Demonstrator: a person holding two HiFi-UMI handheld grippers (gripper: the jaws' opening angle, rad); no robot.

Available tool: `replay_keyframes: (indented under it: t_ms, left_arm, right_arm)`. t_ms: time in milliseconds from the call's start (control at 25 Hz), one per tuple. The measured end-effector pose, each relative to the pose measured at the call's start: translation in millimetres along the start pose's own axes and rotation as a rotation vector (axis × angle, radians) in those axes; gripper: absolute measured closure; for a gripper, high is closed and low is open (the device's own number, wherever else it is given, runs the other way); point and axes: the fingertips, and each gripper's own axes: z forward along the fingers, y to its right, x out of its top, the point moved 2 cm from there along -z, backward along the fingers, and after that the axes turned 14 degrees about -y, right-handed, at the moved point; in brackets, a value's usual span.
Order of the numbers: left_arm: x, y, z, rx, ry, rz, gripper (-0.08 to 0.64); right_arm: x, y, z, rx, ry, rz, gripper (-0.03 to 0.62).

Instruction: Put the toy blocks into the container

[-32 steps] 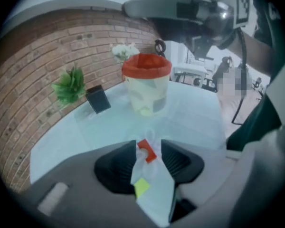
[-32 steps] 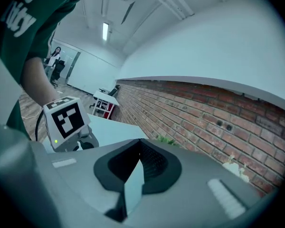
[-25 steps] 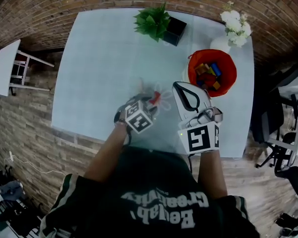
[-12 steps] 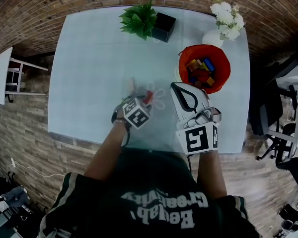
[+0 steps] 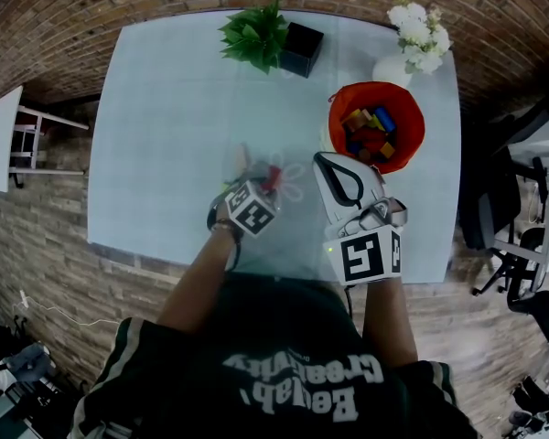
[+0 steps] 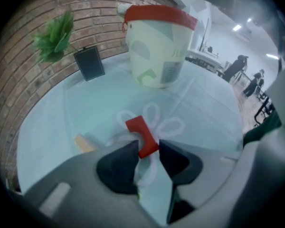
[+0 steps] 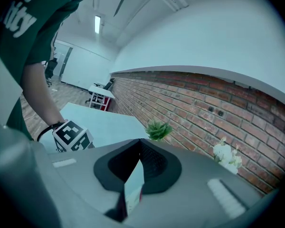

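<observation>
A small red block (image 6: 142,136) lies on the pale glass table (image 5: 165,108), on a white flower-shaped mark. My left gripper (image 6: 146,152) points steeply down at it. Its jaws have just been closing, and both dark pads now touch the block's near end. From the head view, the left gripper (image 5: 269,185) covers most of the red block (image 5: 274,177). The container is a white bucket (image 6: 159,46) with a red rim (image 5: 337,122), and several coloured blocks lie inside. My right gripper (image 5: 334,163) hovers just in front of the bucket. Its jaws (image 7: 140,148) are shut and hold nothing.
A tan block (image 6: 84,143) lies on the table left of the red one. A green plant in a black pot (image 5: 261,37) and a vase of white flowers (image 5: 416,39) stand at the far edge. Office chairs stand past the table's right side.
My left gripper has come down onto the red block and its jaws have narrowed round it. The right gripper has stayed near the bucket.
</observation>
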Motion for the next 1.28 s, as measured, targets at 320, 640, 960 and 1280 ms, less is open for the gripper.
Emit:
replay_keyframes:
  t_ms: [320, 640, 960, 1280]
  left_arm:
    - [16, -4, -48, 0.083, 0.1, 0.049, 0.423]
    - [47, -12, -153, 0.245, 0.297, 0.108, 0.423]
    - [57, -9, -247, 0.381, 0.47, 0.132, 0.426]
    - [62, -7, -263, 0.405, 0.501, 0.128, 0.428]
  right_arm:
    - [4, 4, -8, -0.023, 0.012, -0.004, 0.586]
    - [26, 10, -24, -0.054, 0.058, -0.039, 0.586]
    - [48, 12, -39, -0.077, 0.09, -0.078, 0.586]
    - [46, 11, -42, -0.074, 0.089, -0.091, 0.586]
